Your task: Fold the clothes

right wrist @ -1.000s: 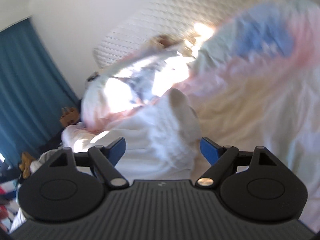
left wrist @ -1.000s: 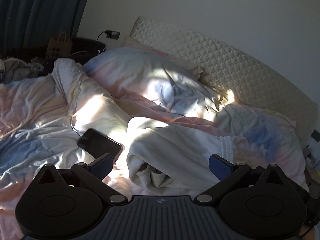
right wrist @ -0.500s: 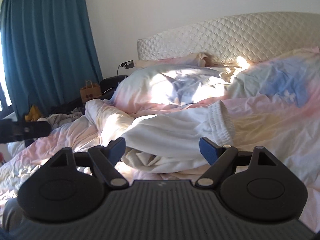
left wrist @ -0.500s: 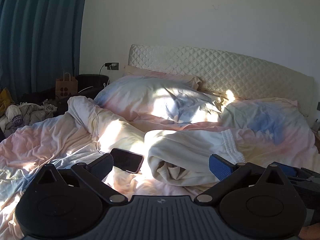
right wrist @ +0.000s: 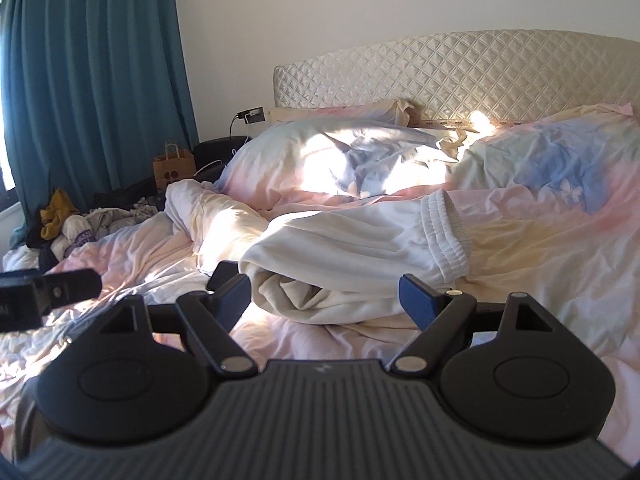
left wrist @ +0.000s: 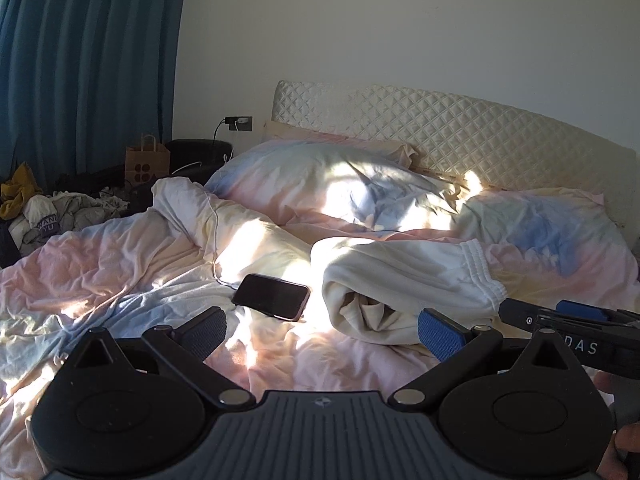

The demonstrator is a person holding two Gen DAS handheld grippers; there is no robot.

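The cream sweatpants lie bundled on the bed's duvet, long axis 9-to-3, directly at 12 from the right gripper, which looks nearer; the left gripper sees them at 1. Both spread, empty.

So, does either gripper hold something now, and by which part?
Nothing is held. The left gripper and right gripper are open, short of the folded cream fleece garment.

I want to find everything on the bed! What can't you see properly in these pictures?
- Phone: right view, mostly hidden behind the gripper finger.
- Phone screen: left view, dark, nothing readable.
- White garment: bundled, so its shape stays hidden.
- Clothes pile: print too small to read.
- Right gripper: cut off by the left view's edge.
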